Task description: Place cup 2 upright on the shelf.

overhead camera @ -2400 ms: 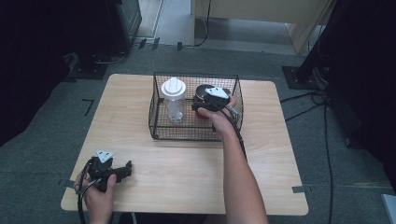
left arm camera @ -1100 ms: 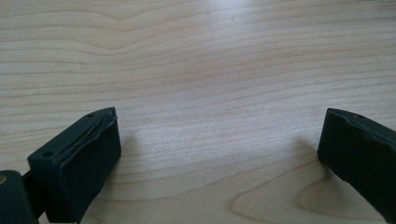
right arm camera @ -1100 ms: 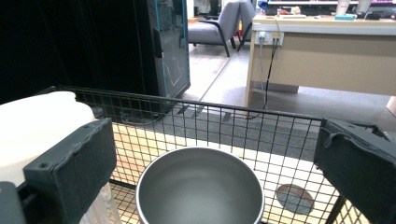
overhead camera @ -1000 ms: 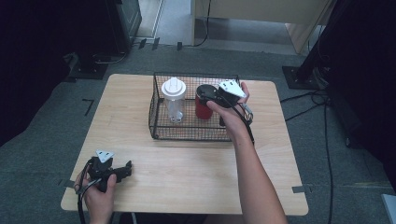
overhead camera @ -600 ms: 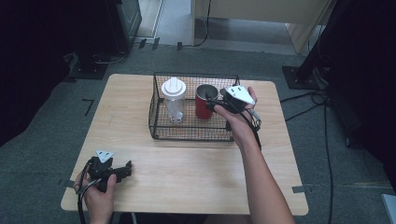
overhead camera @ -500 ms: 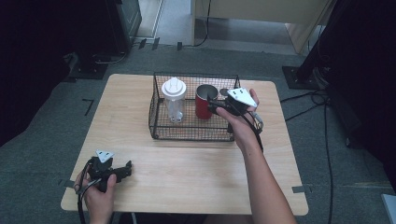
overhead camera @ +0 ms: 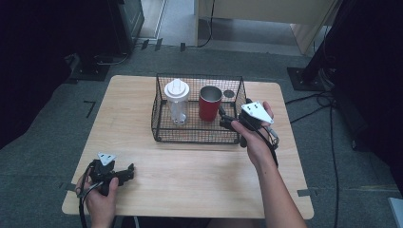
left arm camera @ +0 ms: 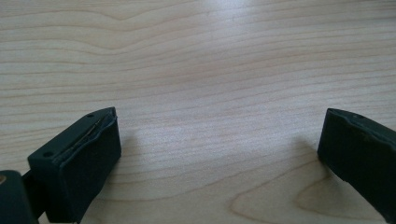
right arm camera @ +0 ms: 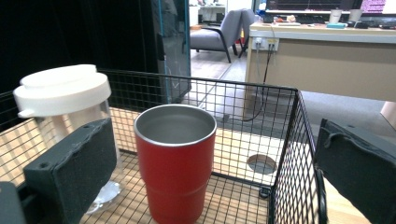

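Note:
A black wire basket (overhead camera: 190,134) stands on the wooden table (overhead camera: 190,171). Inside it are a clear bottle with a white lid (overhead camera: 177,99) on the left and a red metal tumbler (overhead camera: 209,104) on the right, both upright. My right gripper (overhead camera: 223,119) hovers at the basket's right front corner, open and empty, its jaws pointing toward the tumbler (right arm camera: 175,158). From there its pads (right arm camera: 70,163) frame the tumbler and the bottle (right arm camera: 65,98) through the basket (right arm camera: 289,154). My left gripper (overhead camera: 130,172) rests open on the table's front left, with bare wood between its jaws (left arm camera: 219,149).
A round hole (overhead camera: 229,94) in the tabletop shows through the basket's back right corner. Bare wood lies in front of the basket. Beyond the table are grey carpet, cables, dark stands and a beige cabinet (overhead camera: 266,14).
My right gripper has let go of the red tumbler, leaving it upright in the basket, and has drawn back right and toward the front. The left gripper has not moved.

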The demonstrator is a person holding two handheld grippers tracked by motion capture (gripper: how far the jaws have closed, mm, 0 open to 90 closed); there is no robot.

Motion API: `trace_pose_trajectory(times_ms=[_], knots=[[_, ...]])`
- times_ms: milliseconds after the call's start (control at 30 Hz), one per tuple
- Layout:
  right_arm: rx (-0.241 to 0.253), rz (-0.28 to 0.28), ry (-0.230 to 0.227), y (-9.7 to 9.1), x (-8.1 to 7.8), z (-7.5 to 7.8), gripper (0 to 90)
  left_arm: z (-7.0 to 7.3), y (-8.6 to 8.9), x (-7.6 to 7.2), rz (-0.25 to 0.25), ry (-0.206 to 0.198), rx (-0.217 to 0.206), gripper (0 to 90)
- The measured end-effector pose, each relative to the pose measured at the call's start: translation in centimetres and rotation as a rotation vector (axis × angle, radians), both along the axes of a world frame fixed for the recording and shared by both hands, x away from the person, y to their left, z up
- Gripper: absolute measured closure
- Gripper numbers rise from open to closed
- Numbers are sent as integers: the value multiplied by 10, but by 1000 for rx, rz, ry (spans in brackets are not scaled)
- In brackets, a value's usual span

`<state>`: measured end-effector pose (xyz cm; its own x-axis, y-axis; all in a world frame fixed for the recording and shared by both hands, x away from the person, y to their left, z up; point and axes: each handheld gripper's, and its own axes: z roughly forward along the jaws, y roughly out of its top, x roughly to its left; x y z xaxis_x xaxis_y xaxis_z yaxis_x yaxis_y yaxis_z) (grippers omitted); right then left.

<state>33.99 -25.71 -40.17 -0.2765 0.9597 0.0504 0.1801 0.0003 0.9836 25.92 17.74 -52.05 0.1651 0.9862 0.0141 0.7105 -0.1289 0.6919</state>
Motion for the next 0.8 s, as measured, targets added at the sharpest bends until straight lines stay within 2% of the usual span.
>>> trace_pose_trajectory(times_ms=[367, 800], knots=[[15, 9, -5, -13, -31, -5, 0, 0, 0, 0, 0, 0, 0, 0], [2, 3, -14, -26, -67, -17, 0, 0, 0, 0, 1, 0, -2, 0]])
